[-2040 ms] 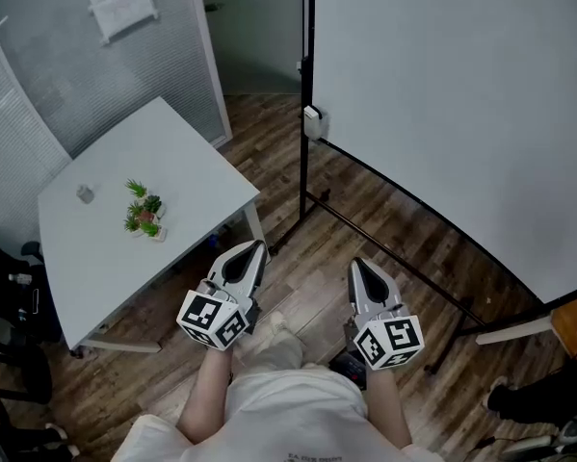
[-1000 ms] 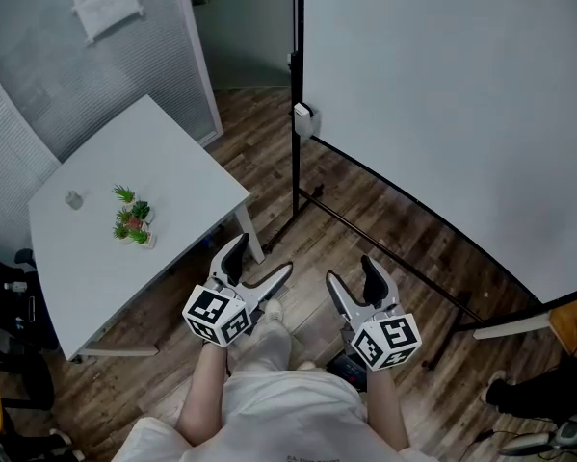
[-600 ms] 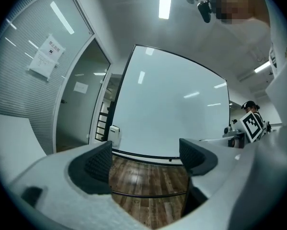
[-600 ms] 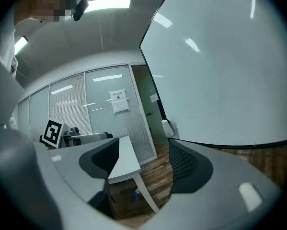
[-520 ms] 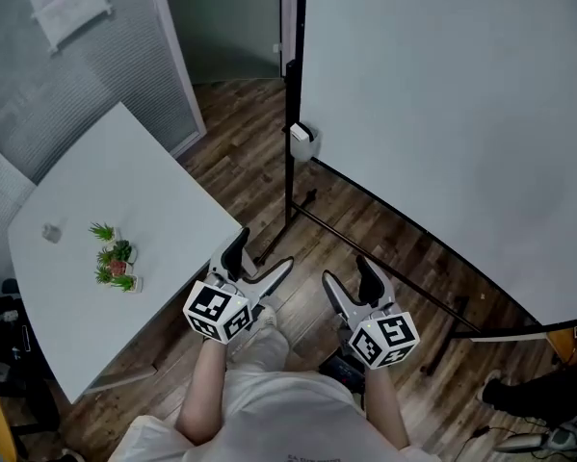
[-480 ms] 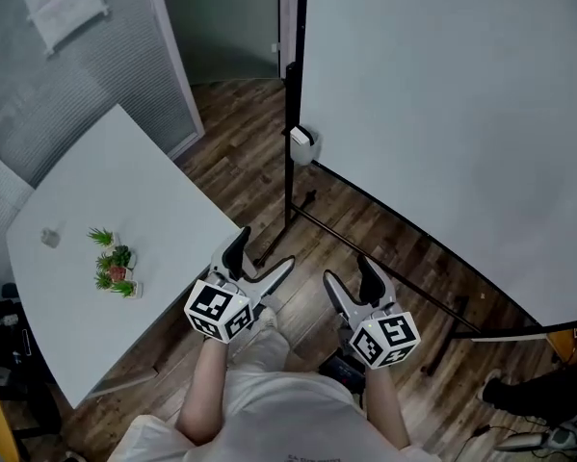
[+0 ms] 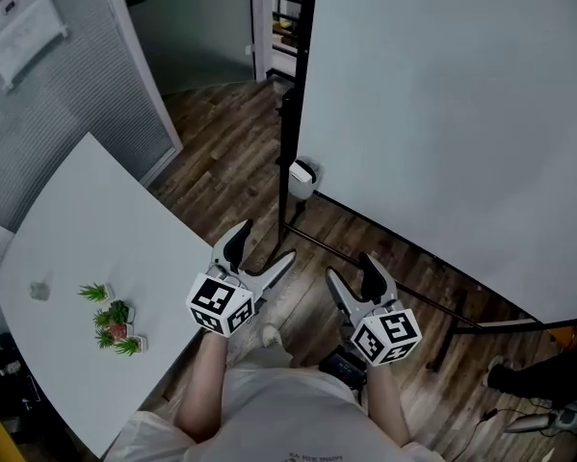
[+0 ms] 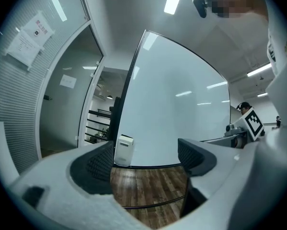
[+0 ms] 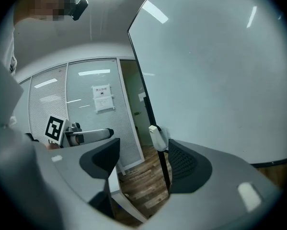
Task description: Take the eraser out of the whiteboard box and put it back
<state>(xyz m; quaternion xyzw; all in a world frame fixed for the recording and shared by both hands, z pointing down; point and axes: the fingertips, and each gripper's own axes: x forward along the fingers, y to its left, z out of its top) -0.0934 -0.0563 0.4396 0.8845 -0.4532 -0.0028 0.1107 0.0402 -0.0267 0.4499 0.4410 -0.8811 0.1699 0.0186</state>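
The whiteboard (image 7: 442, 114) stands ahead and to the right, with the box (image 7: 301, 175) fixed on the post at its lower left corner. The table (image 7: 76, 248) lies to the left, in front of a partition (image 7: 66, 94), with a plant (image 7: 110, 318) on its near part. The left gripper (image 7: 263, 243) and right gripper (image 7: 350, 268) hang side by side over the floor (image 7: 221, 152), between table and whiteboard, apart from the box.

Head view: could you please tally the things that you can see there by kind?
Hand-held grippers: 2 (left hand-held gripper, right hand-held gripper)
Whiteboard: 1
Whiteboard box: 1
Table: 1
Plant cluster: 1
Total: 6
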